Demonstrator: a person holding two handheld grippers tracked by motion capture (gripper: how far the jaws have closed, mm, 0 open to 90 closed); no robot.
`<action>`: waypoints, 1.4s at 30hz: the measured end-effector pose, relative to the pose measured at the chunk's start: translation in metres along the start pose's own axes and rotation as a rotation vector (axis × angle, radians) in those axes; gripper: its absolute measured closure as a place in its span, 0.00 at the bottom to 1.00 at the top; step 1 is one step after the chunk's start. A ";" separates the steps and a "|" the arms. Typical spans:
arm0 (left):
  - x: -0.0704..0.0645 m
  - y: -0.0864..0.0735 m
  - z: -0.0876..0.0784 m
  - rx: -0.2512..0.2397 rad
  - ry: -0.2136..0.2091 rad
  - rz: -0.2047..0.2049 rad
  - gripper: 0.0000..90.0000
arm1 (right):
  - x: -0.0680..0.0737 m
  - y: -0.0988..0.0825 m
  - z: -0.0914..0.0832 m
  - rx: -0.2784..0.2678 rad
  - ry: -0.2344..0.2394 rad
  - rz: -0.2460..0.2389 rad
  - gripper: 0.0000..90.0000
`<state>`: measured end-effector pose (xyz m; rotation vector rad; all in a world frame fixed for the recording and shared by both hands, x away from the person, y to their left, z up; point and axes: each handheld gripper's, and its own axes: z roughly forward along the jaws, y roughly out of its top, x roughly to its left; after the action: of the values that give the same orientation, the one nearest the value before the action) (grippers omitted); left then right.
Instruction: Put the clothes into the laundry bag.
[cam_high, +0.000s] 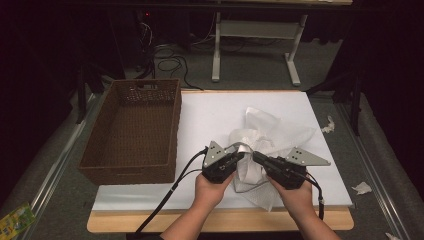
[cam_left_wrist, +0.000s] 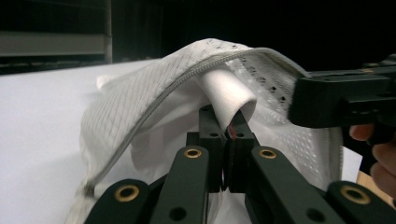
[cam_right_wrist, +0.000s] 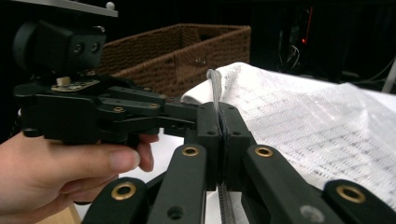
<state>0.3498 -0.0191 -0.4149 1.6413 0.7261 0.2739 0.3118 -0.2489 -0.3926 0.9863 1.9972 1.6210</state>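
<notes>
A white mesh bag (cam_high: 272, 131) with a grey zipper edge (cam_left_wrist: 154, 114) lies crumpled on the white mat (cam_high: 210, 115), lifted at its near side. My left gripper (cam_high: 241, 157) is shut on a fold of the white cloth (cam_left_wrist: 233, 95), which curls up out of its closed jaws (cam_left_wrist: 227, 120). Close to its right, my right gripper (cam_high: 256, 156) is shut on the zipper edge (cam_right_wrist: 215, 84), which runs straight up between its jaws (cam_right_wrist: 218, 113). The two grippers' tips nearly meet, and each shows in the other's view: right gripper (cam_left_wrist: 345, 100), left gripper (cam_right_wrist: 93, 112).
An empty brown wicker basket (cam_high: 131, 131) stands on the mat's left part, also behind the left gripper (cam_right_wrist: 187, 49). The wooden table edge (cam_high: 220, 221) runs along the front. Paper scraps (cam_high: 362, 188) lie on the floor at right; a white frame's legs (cam_high: 216, 55) and cables stand beyond.
</notes>
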 end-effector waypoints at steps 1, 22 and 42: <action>-0.001 0.001 -0.001 -0.003 -0.001 0.001 0.98 | 0.001 0.002 0.000 -0.008 0.003 0.000 0.99; 0.010 -0.025 0.061 0.110 0.125 0.009 0.98 | 0.004 0.007 -0.015 -0.072 0.023 0.007 1.00; 0.021 -0.049 0.022 0.159 0.025 -0.043 0.46 | -0.004 -0.010 -0.004 0.023 -0.011 0.025 0.99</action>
<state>0.3633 -0.0222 -0.4708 1.7725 0.8177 0.2107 0.3088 -0.2557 -0.4020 1.0301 2.0079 1.6058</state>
